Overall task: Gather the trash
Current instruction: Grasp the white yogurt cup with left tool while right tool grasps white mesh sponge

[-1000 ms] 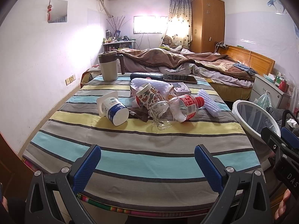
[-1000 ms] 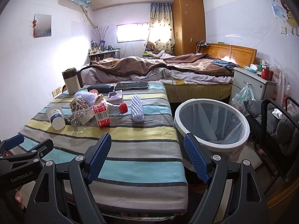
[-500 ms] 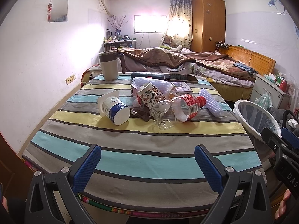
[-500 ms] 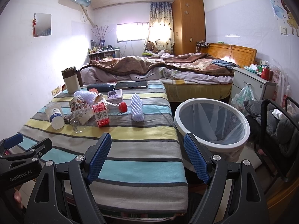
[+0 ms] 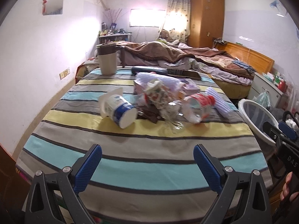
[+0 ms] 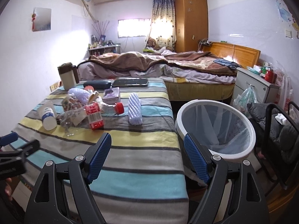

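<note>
A heap of trash lies mid-table on the striped cloth: a white and blue yogurt cup on its side, a patterned paper cup, and a clear bottle with a red label and cap. My left gripper hovers over the cloth short of the heap, its jaws closing with nothing between them. My right gripper stands open and holds nothing, above the table's right edge beside the white lined trash bin. The right wrist view shows the same cup and bottle.
A ribbed white packet, a small purple box, a dark case and a phone lie farther back. A tan jug stands at the far left corner. Beyond are a bed, a nightstand and a black chair.
My left gripper has moved forward toward the heap, which now looks larger and blurred. My right gripper has shifted slightly forward along the table edge.
</note>
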`<move>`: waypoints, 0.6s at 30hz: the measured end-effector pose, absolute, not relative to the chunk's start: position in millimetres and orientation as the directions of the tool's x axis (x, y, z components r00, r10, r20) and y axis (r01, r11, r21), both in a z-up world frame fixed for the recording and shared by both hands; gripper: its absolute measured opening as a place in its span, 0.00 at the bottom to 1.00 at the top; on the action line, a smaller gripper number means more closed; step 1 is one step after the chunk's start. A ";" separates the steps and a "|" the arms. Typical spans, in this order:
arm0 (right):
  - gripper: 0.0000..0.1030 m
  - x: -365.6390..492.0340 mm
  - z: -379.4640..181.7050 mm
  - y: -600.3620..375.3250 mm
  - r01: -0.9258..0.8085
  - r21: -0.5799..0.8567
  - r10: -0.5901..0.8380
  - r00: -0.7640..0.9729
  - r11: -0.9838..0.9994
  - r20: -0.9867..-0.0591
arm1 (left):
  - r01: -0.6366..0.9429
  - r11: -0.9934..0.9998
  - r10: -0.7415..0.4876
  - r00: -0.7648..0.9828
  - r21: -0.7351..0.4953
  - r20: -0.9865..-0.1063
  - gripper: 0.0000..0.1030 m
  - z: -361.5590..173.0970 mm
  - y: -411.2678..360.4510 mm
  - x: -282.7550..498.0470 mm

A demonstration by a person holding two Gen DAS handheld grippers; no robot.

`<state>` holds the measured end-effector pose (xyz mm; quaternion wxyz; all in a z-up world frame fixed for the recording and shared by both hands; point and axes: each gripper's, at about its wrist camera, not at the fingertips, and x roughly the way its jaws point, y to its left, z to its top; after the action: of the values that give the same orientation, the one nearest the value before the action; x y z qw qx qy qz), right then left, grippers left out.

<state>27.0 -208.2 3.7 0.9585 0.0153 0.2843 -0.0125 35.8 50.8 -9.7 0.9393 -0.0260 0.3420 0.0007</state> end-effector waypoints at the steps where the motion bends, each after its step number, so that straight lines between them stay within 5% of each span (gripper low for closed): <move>1: 0.79 31.5 3.2 -208.1 0.031 0.020 -0.015 0.837 0.999 -0.546 | -0.030 0.998 -0.013 0.767 -0.056 -0.641 0.94 -9.1 57.2 39.4; 14: 0.76 90.9 -1.0 -202.4 0.001 0.027 0.015 0.798 1.000 -0.603 | -0.128 0.984 0.007 0.723 -0.123 -0.691 0.94 -10.0 116.9 106.5; 18: 0.68 104.4 -3.5 -203.1 0.004 0.031 0.017 0.781 1.000 -0.624 | -0.150 0.978 0.002 0.698 -0.143 -0.716 0.94 -18.1 118.7 125.5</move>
<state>104.4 -203.1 -3.5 0.9436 0.0154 0.3306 0.0035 125.5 118.7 -18.1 0.9165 -0.0957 0.3861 0.0415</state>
